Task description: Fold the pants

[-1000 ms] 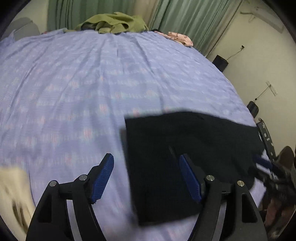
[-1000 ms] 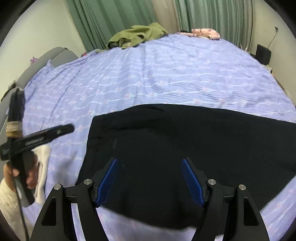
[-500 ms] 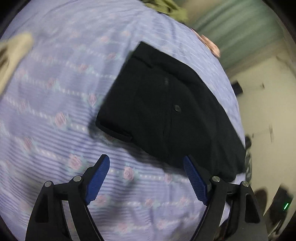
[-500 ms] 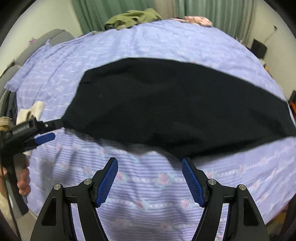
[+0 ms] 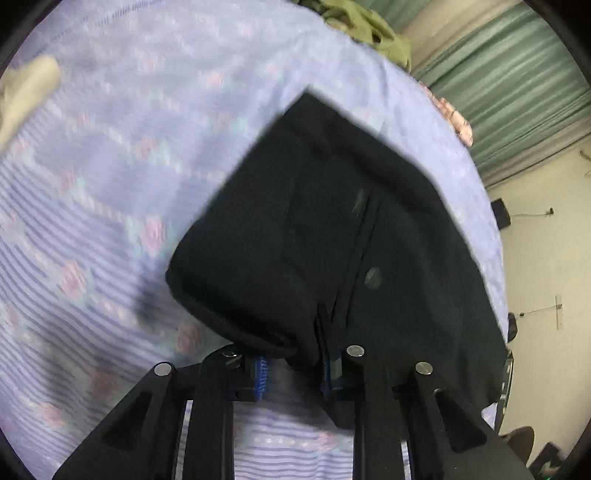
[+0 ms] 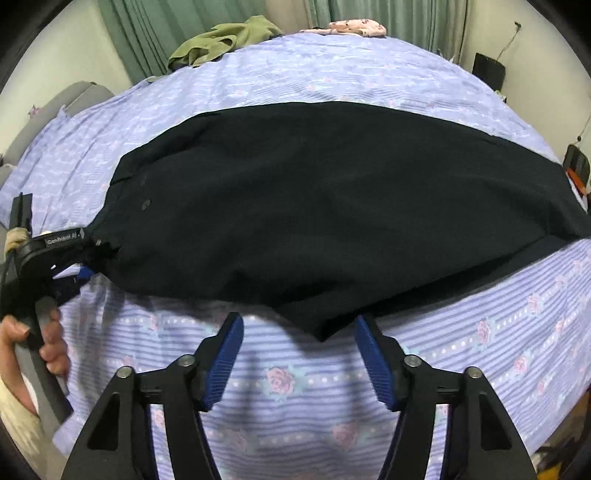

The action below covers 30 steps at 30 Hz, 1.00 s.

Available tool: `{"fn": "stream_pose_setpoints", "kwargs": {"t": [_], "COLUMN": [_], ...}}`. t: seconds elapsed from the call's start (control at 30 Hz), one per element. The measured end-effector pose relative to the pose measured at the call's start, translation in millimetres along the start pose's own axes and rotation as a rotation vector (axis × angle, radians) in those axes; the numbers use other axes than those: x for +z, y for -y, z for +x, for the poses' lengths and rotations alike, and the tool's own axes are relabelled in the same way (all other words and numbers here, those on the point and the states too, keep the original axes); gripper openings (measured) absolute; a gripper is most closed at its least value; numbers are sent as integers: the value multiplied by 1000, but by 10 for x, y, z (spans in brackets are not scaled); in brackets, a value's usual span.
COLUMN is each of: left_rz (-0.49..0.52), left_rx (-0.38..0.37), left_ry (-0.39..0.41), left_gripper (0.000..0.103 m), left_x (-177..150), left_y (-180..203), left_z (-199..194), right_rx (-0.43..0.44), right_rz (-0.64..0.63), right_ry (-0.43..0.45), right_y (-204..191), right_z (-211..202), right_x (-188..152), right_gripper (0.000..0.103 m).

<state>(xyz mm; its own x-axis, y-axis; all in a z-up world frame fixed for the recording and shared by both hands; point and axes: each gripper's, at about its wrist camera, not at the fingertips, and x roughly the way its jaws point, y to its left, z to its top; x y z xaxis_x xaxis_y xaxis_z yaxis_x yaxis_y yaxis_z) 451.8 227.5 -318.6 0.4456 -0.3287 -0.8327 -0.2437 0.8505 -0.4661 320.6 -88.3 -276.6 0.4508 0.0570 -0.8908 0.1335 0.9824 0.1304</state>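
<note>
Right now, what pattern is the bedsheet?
The bedsheet is lavender, striped, with rows of pink roses; clearest in the right wrist view.

We see black fabric pants (image 6: 332, 206) on a lavender striped bed sheet (image 6: 480, 350) with pink roses; olive green crumpled cloth (image 6: 221, 40) at its far edge, green pleated curtains (image 5: 517, 92) behind.

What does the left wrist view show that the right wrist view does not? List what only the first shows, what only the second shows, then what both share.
Only the left wrist view: the left gripper from close up, its jaws just closed on the waist corner of the black pants, and the pocket seam beside the button.

Only the right wrist view: the right gripper, jaws apart above the pants' lower edge, not touching, the full length of the pants, and the person's hand holding the left gripper.

Both: the pants, the flowered bedsheet, the green garment, the pink garment and green curtains.
</note>
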Motion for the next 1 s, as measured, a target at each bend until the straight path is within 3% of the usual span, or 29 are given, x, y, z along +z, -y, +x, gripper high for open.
{"fn": "stream_pose_setpoints", "kwargs": {"t": [0.13,0.23,0.3,0.4,0.53,0.7,0.73,0.8,1.0], "left_rz": [24,81,104,115,107,100,100,110,117], "left_rx": [37,92,118,142,156,155,158,170,205], "left_ry": [63,97,121,156,151,132,129,127,133], "left_gripper": [19,19,19,19,18,19,19,19,19], "left_x": [56,68,90,159,173,144,135,102,-29], "left_y": [213,356,418,490,526,474,471,477,361], "left_z": [-231,-254,-255,-250,-190,-189,-186,-185,-269], "right_rx": [69,128,153,184,247,223,228,245,248], "right_rz": [-22,40,55,24,-18,-79,-81,-78,-51], "right_ry": [-3,-30,-37,-47,-68,0,-7,-51,-67], "right_y": [-27,103,179,176,80,13,32,57,48], "right_z": [-5,56,92,134,202,172,198,286,46], "right_x": [9,-12,0,58,105,240,260,272,119], "right_gripper": [59,58,52,50,49,48,46,19,13]}}
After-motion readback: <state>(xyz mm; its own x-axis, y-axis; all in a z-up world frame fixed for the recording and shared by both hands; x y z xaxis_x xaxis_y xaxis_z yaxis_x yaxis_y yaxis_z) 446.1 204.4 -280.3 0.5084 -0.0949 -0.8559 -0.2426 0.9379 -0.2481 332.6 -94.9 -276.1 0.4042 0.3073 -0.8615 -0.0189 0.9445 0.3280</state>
